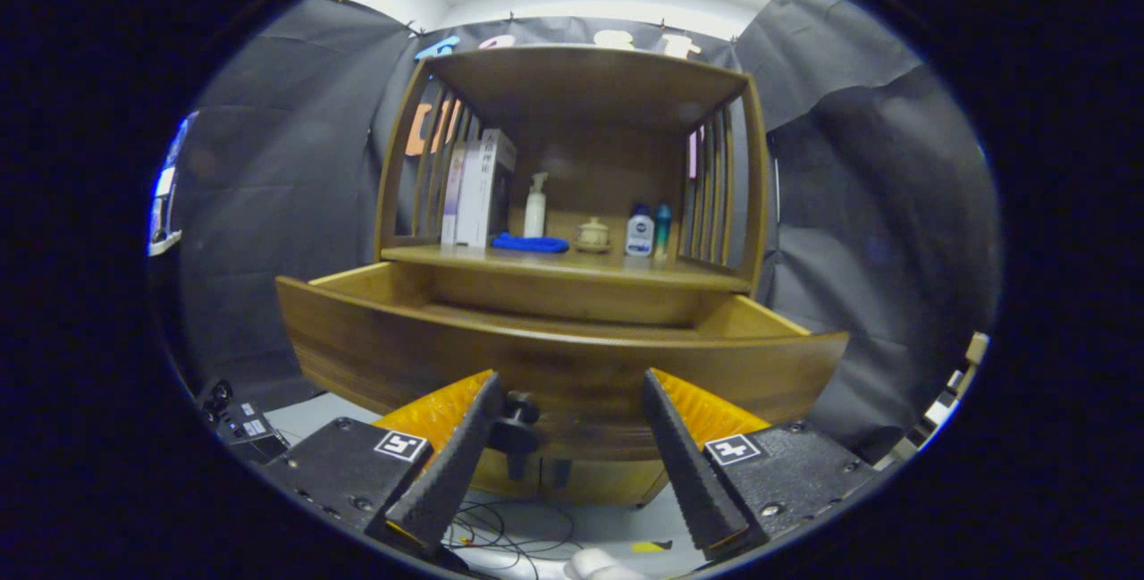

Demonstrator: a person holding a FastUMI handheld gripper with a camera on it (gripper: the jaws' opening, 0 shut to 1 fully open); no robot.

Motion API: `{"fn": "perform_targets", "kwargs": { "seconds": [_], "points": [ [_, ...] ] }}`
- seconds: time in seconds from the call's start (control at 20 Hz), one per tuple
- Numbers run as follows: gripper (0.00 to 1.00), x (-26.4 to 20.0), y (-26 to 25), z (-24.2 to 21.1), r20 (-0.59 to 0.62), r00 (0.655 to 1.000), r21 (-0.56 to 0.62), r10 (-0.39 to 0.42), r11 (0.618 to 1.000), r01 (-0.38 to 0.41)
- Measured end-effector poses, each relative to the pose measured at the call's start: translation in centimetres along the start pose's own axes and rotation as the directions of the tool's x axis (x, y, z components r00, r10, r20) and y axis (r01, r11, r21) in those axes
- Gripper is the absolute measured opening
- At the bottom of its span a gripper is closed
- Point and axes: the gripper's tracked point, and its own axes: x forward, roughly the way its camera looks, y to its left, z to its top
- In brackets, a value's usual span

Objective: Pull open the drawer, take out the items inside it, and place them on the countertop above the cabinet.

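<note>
While the drawer (554,357) is pulled out below the countertop (572,265), the gripper (567,446) is held wide open, nothing gripped; the drawer knob (518,415) is seen just beside the left finger.

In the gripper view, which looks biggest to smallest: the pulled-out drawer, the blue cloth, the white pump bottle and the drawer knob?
1. Drawer, nearest.
2. Blue cloth and white pump bottle: alike.
3. Knob, beside one finger of the open gripper.
</note>
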Motion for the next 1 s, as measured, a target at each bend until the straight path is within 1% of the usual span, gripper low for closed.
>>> {"fn": "perform_targets", "kwargs": {
  "seconds": [0.05, 0.2, 0.4, 0.5, 0.7, 0.85, 0.95, 1.0],
  "points": [
    [0.99, -0.4, -0.5, 1.4, 0.014, 1.0, 0.007, 0.003, 1.0, -0.003],
    [0.99, -0.6, -2.2, 5.7, 0.06, 0.998, 0.03, 0.0, 1.0, -0.002],
    [0.99, 1.1, -3.5, 11.7, 0.112, 0.994, 0.051, -0.004, 0.999, -0.002],
    [0.99, 2.5, -3.4, 14.1, 0.111, 0.994, 0.045, 0.013, 0.999, -0.018],
    [0.99, 6.1, -2.1, 16.5, -0.017, 0.996, 0.098, 0.092, 0.991, -0.09],
    [0.99, 9.7, -1.1, 16.7, -0.124, 0.985, 0.111, 0.121, 0.988, -0.107],
    [0.99, 11.9, -0.5, 15.5, -0.236, 0.964, 0.106, 0.123, 0.989, -0.1],
    [0.99, 13.0, 0.0, 14.5, -0.303, 0.944, 0.104, 0.128, 0.989, -0.1]
  ]
}}
